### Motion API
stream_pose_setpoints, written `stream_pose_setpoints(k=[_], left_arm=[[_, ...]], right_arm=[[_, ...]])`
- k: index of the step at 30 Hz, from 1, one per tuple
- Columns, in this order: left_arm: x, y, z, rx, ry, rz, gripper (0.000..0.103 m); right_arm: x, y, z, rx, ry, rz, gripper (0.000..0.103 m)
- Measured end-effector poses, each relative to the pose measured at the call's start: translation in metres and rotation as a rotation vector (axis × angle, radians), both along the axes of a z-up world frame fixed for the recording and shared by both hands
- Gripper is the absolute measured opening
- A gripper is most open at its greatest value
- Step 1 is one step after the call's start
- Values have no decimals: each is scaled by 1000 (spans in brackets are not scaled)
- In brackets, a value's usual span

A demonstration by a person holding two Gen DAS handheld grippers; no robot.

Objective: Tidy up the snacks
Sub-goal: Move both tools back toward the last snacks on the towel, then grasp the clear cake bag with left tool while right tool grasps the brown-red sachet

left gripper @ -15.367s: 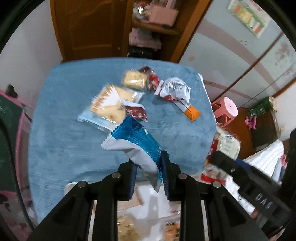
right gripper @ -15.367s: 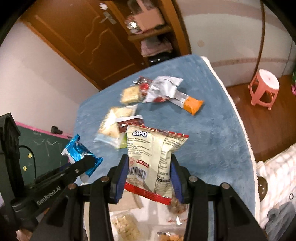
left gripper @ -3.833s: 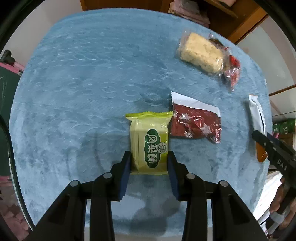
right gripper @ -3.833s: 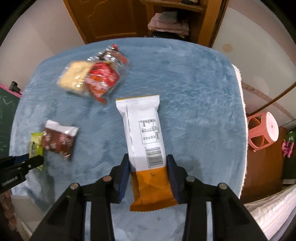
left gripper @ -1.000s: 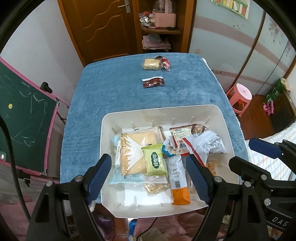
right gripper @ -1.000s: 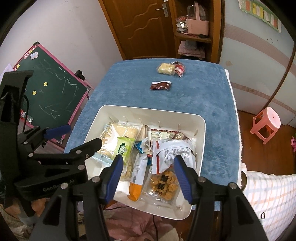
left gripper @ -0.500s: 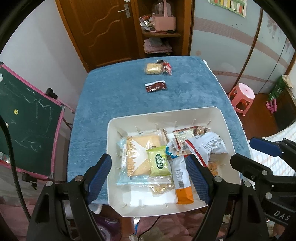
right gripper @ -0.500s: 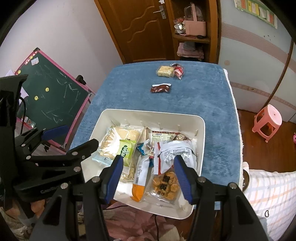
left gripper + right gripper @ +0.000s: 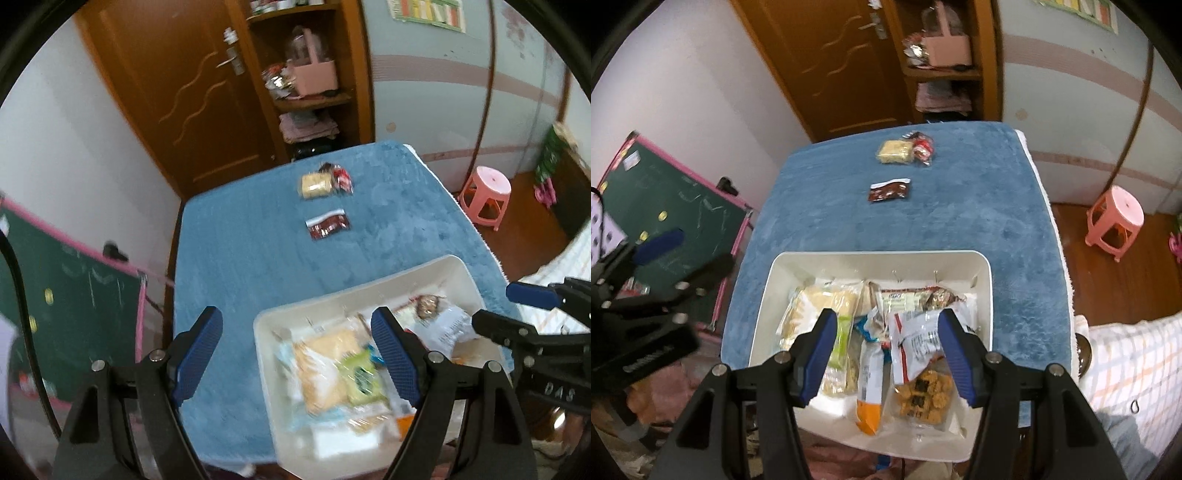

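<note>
- Left wrist: our left gripper (image 9: 297, 352) spread wide, empty; white bin (image 9: 448, 266) blurred, dark-red packet (image 9: 328, 228) alone mid-cloth.
- Right wrist: our right gripper (image 9: 888, 356) parted, empty above bin (image 9: 879, 258); sharper, orange-tipped bar (image 9: 868, 384) and cookie pack (image 9: 923, 397) readable.

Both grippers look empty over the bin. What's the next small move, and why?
Probably send the right gripper forward to the dark red packet, the nearest snack on the blue table. Both grippers are open and hold nothing, the white bin already holds most snacks, and the yellow cracker pack and small red pack lie farther back.
</note>
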State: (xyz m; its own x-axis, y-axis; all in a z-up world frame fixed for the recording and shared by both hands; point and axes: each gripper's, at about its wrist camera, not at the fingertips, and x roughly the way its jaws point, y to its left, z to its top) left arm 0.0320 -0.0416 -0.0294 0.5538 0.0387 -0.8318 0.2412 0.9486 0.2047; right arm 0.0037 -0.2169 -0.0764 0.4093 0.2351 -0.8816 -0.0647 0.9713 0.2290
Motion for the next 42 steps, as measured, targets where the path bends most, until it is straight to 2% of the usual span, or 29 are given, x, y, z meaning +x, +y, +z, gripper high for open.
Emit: stream_pose_setpoints(k=[7,12,15,19,24,27,30,34,35,36,37,38,40,42], left_arm=[[82,18,18,109,-53,-193,89],[159,21,2,159,-58,-346,89],[203,16,-23,185,-35,-446,89],[251,3,-62,239,-4,-559,89],[298,-12,-111,284,71,-649,89],[312,-19,-133,311,103,-697,89],[320,-26,-152,332,124,-740,89],[332,-33,-168,346,134,-765,89],[337,-35,-172,346,137,-765,89],[340,-37,-172,342,141,-765,89],[345,-40,-175,329,147,-764,89],[350,-43,-177,313,153,-760,89],[359,-49,-181,282,168,-752,89],[367,-56,-186,256,184,-743,89]], right_arm=[[78,8,3,-4,50,-69,57],[154,7,-5,-21,51,-150,57],[196,5,-31,12,95,-199,57],[244,4,-90,69,184,-275,57],[281,8,-158,172,272,-351,57],[295,11,-197,181,321,-384,57],[301,20,-217,172,350,-369,60],[303,49,-218,86,304,-252,63],[302,58,-217,32,293,-206,61],[301,67,-216,-32,277,-163,46],[300,72,-215,-65,269,-136,37],[299,75,-214,-69,262,-101,33],[297,69,-210,-20,264,-103,20],[296,56,-205,34,257,-148,16]])
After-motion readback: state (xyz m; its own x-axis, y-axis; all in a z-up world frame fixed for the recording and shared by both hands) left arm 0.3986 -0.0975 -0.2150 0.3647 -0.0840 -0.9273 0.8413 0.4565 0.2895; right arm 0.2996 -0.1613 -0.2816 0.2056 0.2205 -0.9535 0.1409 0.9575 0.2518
